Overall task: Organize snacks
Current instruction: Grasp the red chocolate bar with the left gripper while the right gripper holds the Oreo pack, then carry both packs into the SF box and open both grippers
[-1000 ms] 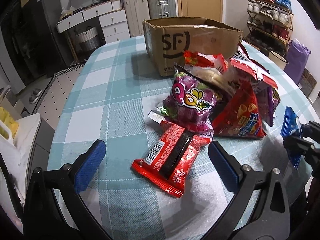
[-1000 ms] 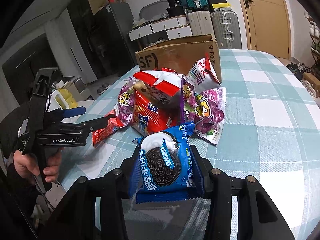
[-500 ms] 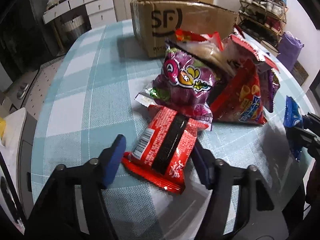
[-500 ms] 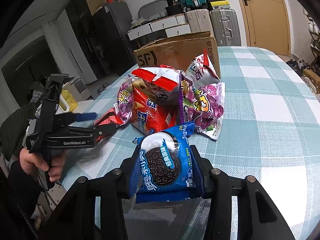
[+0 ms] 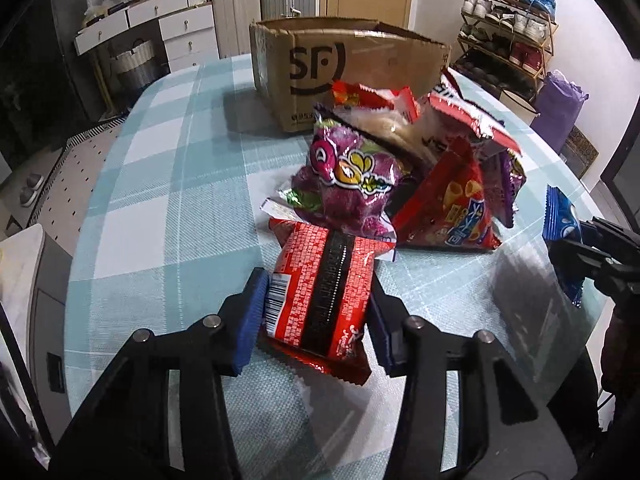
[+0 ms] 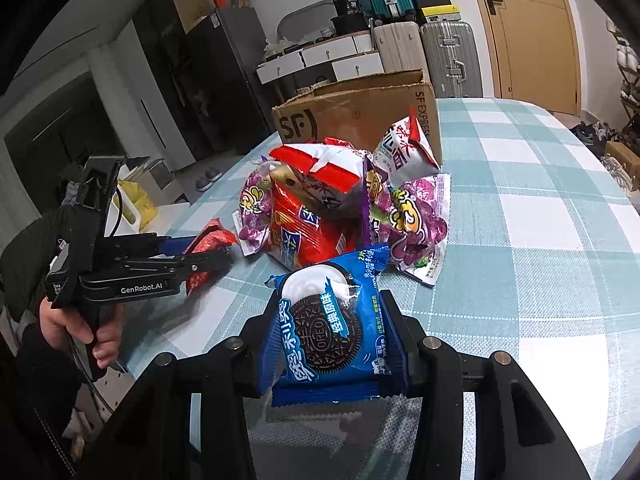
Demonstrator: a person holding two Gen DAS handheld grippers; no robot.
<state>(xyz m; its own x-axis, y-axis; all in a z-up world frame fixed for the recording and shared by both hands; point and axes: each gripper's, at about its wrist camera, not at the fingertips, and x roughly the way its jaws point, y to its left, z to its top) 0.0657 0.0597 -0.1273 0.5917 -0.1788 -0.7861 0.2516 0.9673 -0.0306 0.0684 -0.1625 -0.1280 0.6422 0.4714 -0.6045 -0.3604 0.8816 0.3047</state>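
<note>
Both claws are squeezed tight on a snack. Left claw (image 5: 318,312) has its blue pads pressed on the two sides of a red packet (image 5: 320,300) with a black stripe down the middle. The packet's far end touches the purple bag (image 5: 348,180) at the near edge of the snack pile. Right claw (image 6: 332,336) holds a blue Oreo pack (image 6: 326,320) by its sides, with the cookie picture facing up. In the left claw's view, that blue pack sits at 3 o'clock, off to the side of the pile. The pile lies in the middle of the checked table (image 5: 160,200), and has a red chip bag (image 5: 452,208) and a red and white bag (image 6: 320,172) leaning on each other. Behind the pile, at 12 o'clock, stands an open brown box (image 5: 344,72) with "SF" on it. In the right claw's view, a hand (image 6: 84,332) at 9 o'clock grips the left claw's handle.
</note>
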